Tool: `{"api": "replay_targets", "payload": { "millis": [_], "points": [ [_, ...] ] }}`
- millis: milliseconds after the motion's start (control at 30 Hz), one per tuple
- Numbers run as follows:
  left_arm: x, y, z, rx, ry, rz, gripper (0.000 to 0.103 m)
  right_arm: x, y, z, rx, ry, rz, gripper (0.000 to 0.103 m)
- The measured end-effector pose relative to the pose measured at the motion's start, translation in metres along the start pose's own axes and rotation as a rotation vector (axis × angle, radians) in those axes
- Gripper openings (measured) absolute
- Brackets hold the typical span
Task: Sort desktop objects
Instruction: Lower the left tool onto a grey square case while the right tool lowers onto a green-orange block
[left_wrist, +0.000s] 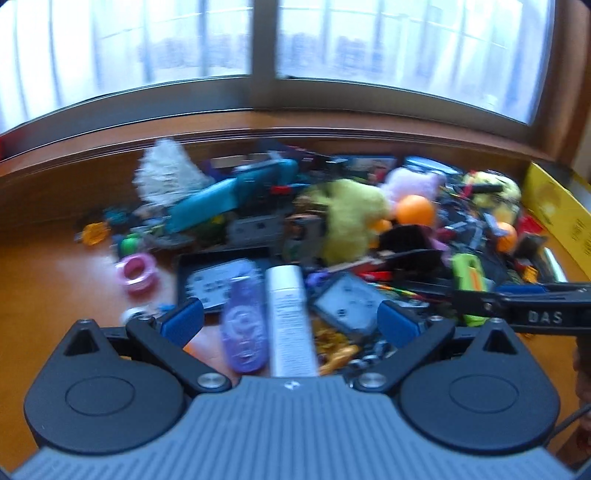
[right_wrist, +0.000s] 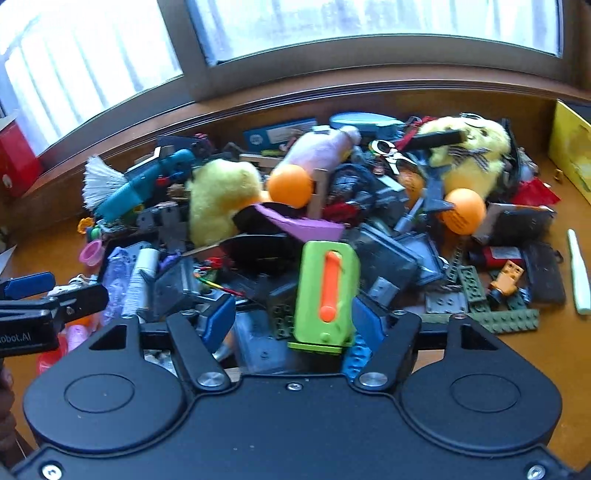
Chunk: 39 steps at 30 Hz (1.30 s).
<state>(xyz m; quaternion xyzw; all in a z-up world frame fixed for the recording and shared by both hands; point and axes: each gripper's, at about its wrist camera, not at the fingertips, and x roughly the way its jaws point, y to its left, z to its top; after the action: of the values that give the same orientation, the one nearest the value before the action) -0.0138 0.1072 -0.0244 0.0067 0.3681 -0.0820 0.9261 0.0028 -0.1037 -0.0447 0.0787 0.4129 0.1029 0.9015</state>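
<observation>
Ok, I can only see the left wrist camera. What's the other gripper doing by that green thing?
Observer: The right gripper has the green toy between its fingers, with a gap on one side, so it has no grip.
Operator: Is anything further out on that side?
Observer: Yes, a white stick lies alone on the table, apart from everything else.
Operator: Any little toy people?
Observer: One orange brick figure, lying next to a green brick plate.
</observation>
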Motion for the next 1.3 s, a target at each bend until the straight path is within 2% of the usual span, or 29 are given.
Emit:
{"api": "replay_targets", "payload": {
  "millis": [333, 500, 567, 633, 767, 867, 1000, 1067, 1300],
  "points": [
    [0.035, -0.025, 0.007, 0.239, 0.000, -0.134, 0.103, 0.000, -0.016, -0.003, 0.035, 0.012, -0.007, 0.066],
    [0.046, -0.028, 0.006, 0.301, 0.028, -0.160, 0.091, 0.003, -0.017, -0.001, 0.020, 0.022, -0.002, 0.066],
    [0.051, -0.027, 0.006, 0.311, 0.048, -0.181, 0.083, 0.005, -0.016, 0.000, 0.013, 0.024, -0.002, 0.066],
    [0.052, -0.025, 0.007, 0.313, 0.046, -0.194, 0.080, 0.007, -0.015, 0.001, 0.003, 0.029, -0.004, 0.066],
    [0.059, -0.025, 0.011, 0.332, 0.060, -0.211, 0.080, 0.012, -0.009, 0.001, -0.039, 0.030, -0.014, 0.065],
    [0.065, -0.024, 0.012, 0.323, 0.075, -0.241, 0.081, 0.016, -0.007, 0.002, -0.057, 0.029, -0.023, 0.060],
    [0.070, -0.025, 0.011, 0.299, 0.091, -0.265, 0.078, 0.024, -0.013, 0.003, -0.037, 0.033, -0.045, 0.040],
    [0.071, -0.027, 0.011, 0.301, 0.094, -0.269, 0.071, 0.026, -0.015, 0.004, -0.034, 0.029, -0.047, 0.040],
    [0.063, -0.032, 0.012, 0.272, 0.087, -0.284, 0.069, 0.025, -0.016, 0.007, -0.042, -0.003, -0.058, 0.037]
  ]
}}
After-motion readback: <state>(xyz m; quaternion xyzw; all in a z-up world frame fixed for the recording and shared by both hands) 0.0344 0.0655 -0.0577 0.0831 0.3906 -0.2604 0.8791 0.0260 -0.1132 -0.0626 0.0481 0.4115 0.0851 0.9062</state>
